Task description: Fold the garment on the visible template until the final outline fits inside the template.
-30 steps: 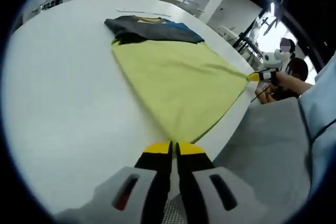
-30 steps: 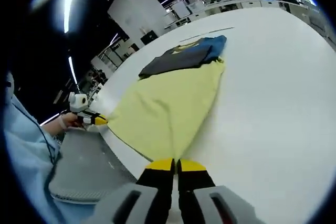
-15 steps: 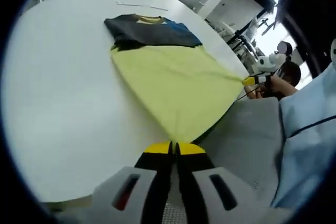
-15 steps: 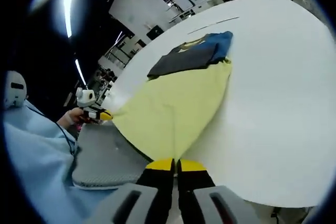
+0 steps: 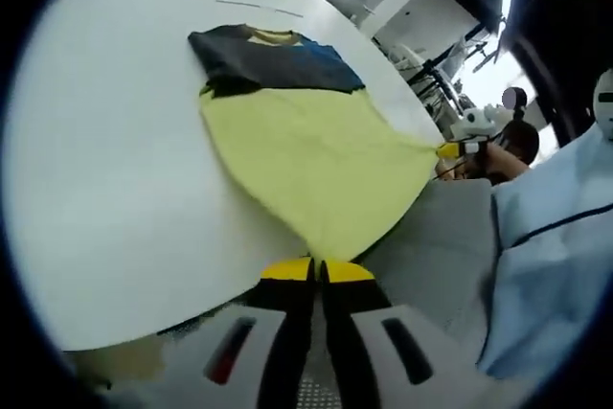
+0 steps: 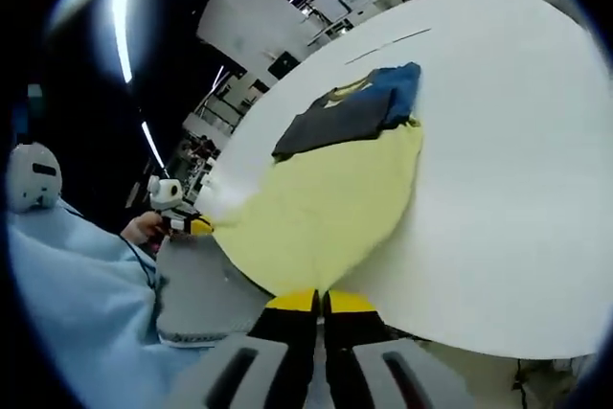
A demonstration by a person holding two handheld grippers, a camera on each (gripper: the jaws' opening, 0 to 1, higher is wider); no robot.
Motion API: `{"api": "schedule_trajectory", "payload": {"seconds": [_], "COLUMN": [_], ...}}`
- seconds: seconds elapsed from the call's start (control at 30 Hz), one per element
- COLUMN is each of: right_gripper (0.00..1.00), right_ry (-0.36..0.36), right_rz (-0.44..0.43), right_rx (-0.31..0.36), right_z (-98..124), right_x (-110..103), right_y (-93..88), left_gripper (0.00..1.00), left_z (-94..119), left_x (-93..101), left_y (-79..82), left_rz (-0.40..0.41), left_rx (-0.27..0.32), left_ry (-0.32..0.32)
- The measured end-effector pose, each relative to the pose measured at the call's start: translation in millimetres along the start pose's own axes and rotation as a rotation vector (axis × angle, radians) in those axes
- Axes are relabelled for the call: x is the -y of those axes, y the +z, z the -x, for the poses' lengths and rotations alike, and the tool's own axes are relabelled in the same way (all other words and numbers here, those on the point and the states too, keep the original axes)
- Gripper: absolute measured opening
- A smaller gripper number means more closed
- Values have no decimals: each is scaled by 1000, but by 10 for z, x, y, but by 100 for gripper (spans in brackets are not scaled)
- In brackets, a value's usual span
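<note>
We are holding the garment [image 5: 316, 155] by its two hem corners, one in each gripper. In the left gripper view, the left gripper [image 5: 318, 270] is clenched on one corner of the yellow hem, its yellow-tipped jaws pressed together with cloth between them. In that same view the right gripper [image 5: 450, 149] is coming in from the right, clamped on the other hem corner, with a hand [image 5: 488, 162] behind it.

In the right gripper view, the right gripper [image 6: 320, 301] is likewise gripping the hem, jaws closed on yellow fabric, and the left gripper [image 6: 196, 226] is appearing at the left with the other corner pinched.

The garment [image 6: 330, 198] is lying across the white worktop [image 5: 105, 170]. Its dark grey and blue upper part is resting flat toward the far edge; its yellow lower part is stretching taut to the near edge, where the hem is hanging past the worktop between the two grippers.

We are seeing a thin line [image 6: 388, 45] on the worktop [image 6: 517, 160] beyond the collar; we cannot tell whether it belongs to the template.

A light blue sleeve [image 5: 556, 265] is showing at the right of the left gripper view.
</note>
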State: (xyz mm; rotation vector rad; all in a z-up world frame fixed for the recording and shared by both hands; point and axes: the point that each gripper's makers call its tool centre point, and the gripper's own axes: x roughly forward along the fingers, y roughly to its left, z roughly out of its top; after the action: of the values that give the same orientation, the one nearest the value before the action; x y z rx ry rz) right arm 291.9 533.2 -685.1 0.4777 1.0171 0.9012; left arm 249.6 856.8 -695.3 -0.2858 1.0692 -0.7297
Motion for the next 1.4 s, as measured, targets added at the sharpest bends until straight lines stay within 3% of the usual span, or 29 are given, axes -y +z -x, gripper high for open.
{"api": "schedule_trajectory", "payload": {"seconds": [0.07,0.2,0.3,0.4,0.47,0.6,0.63,0.77,0.87,0.97,1.07,1.13,1.4], "right_gripper": [0,0,0,0,0,0,0,0,0,0,0,0,0], "right_ry": [32,77,113,150,167,173,168,147,123,83,20,7,-40], "right_rz": [-5,-13,-16,-20,-19,13,25,59,66,78,112,91,84], "right_rx": [32,106,163,219,249,289,299,330,361,372,383,387,412], "right_z": [28,63,64,55,49,18,8,-29,-115,-242,-406,-510,-815], "right_x": [-72,-160,-200,-164,-106,20,52,172,297,467,644,727,963], "right_y": [150,483,741,1025,1226,1581,1671,1909,2108,2252,2377,2458,2724], "left_gripper": [0,0,0,0,0,0,0,0,0,0,0,0,0], "left_z": [67,238,333,404,410,357,329,281,212,66,-103,-181,-407], "left_x": [10,-26,-90,-185,-254,-424,-442,-505,-664,-879,-1069,-1206,-1463], "left_y": [152,636,928,1280,1434,1708,1784,2042,2232,2311,2439,2476,2679], "left_rz": [10,1,-22,-51,-59,-86,-129,-146,-151,-150,-108,-107,-19], "left_rx": [43,207,282,377,412,443,443,483,510,491,523,514,566], "left_ry": [-15,-41,-48,-44,-36,11,25,35,63,109,119,172,178]}}
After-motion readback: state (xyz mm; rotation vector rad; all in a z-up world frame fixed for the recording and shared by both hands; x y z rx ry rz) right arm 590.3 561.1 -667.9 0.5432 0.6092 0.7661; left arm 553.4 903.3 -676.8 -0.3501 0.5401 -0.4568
